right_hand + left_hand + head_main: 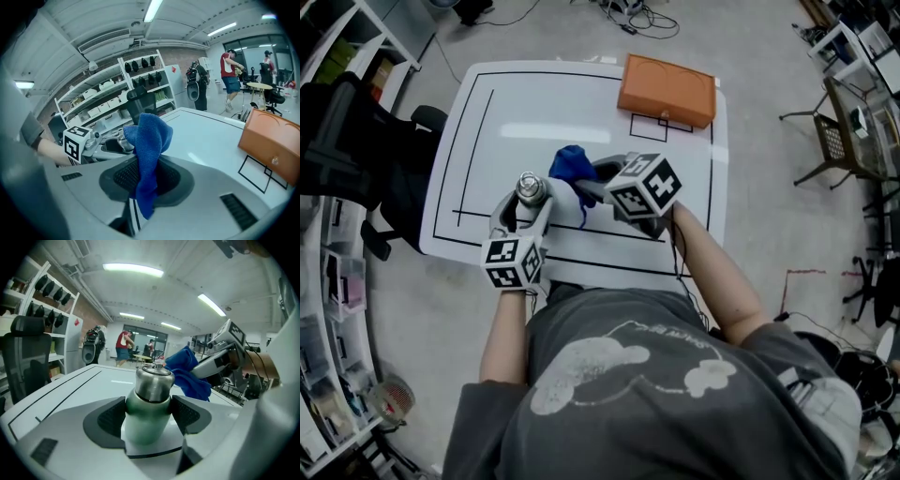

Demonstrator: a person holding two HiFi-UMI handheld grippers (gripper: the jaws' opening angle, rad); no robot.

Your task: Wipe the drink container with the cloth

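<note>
Lying beyond bottle [531,187] and cloth [572,161]: an orange box [667,90].

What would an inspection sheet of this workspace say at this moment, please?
Surface: white table marked with black lines.
Job's things: green drink container with a steel cap, upright; blue cloth close beside it.
Clutter: orange box at the far edge.
Grippers: left gripper clamps the container; right gripper pinches the cloth.
Cables: cables lie beyond the table's far edge.
Surroundings: black chair, shelves, people far off.
</note>
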